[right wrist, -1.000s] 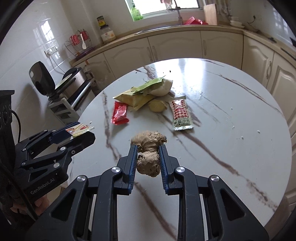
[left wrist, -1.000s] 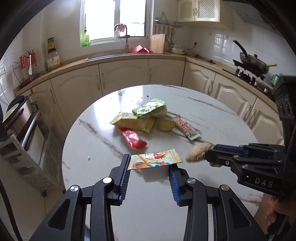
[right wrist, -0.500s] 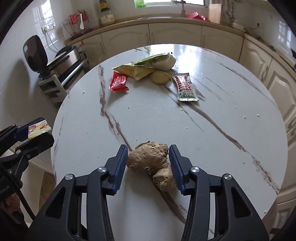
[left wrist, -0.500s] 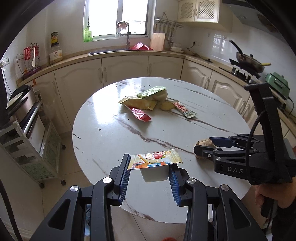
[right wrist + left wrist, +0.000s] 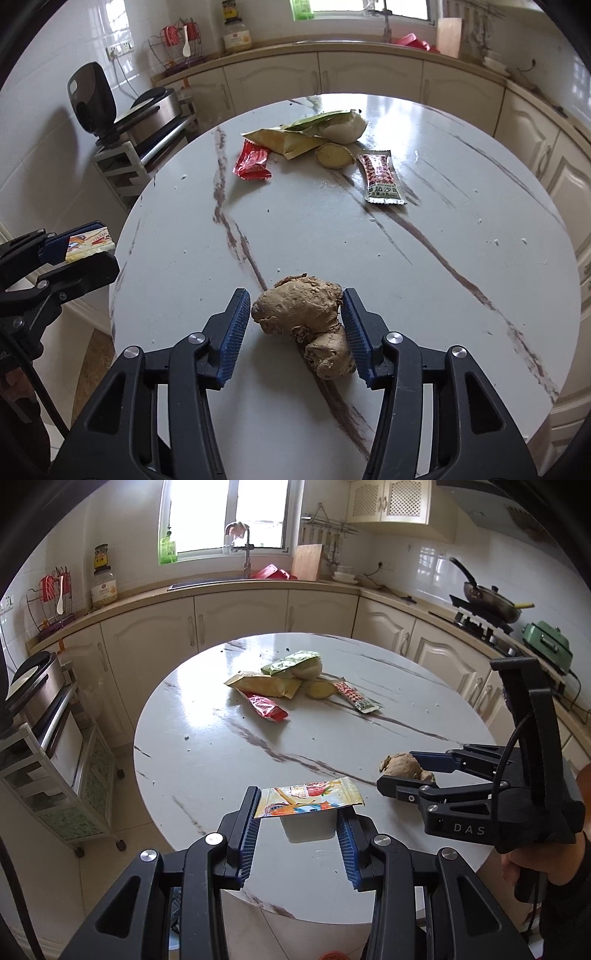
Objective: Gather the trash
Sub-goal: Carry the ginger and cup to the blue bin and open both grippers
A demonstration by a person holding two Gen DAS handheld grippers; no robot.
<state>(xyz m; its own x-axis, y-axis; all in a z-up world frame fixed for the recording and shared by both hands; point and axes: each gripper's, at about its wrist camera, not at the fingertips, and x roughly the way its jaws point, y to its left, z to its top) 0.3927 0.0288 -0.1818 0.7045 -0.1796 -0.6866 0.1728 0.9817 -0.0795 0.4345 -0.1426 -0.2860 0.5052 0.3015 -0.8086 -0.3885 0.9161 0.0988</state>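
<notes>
My left gripper (image 5: 300,829) is clamping a small white cup (image 5: 308,825) by its sides; the cup's peeled foil lid, printed in orange, red and blue, is sticking up flat across the blue pads (image 5: 250,829). My right gripper (image 5: 295,334) is letting go: its jaws are opening around a knobbly brown ginger root (image 5: 308,325), which is lying on the table between the fingers, with a gap showing at the left pad and the right pad just beside it. The root is lumpy, dull tan, with a stubby knob pointing back toward me.

Farther ahead, well apart from both tools, the rest of the trash is sitting in a loose cluster: a crumpled red wrapper (image 5: 252,162), a yellow snack bag (image 5: 286,142) with a green packet (image 5: 290,662) resting on it, a pale ginger slice (image 5: 334,156), and a red-and-white sauce sachet (image 5: 382,178) lying flat off to the right.

It is all resting on a round white marble table (image 5: 424,277) with brown veins. Beyond it, cream cabinets (image 5: 236,618) are curving under a counter, a sink and window (image 5: 225,517); a wok (image 5: 487,598) is sitting on the stove at far right.
</notes>
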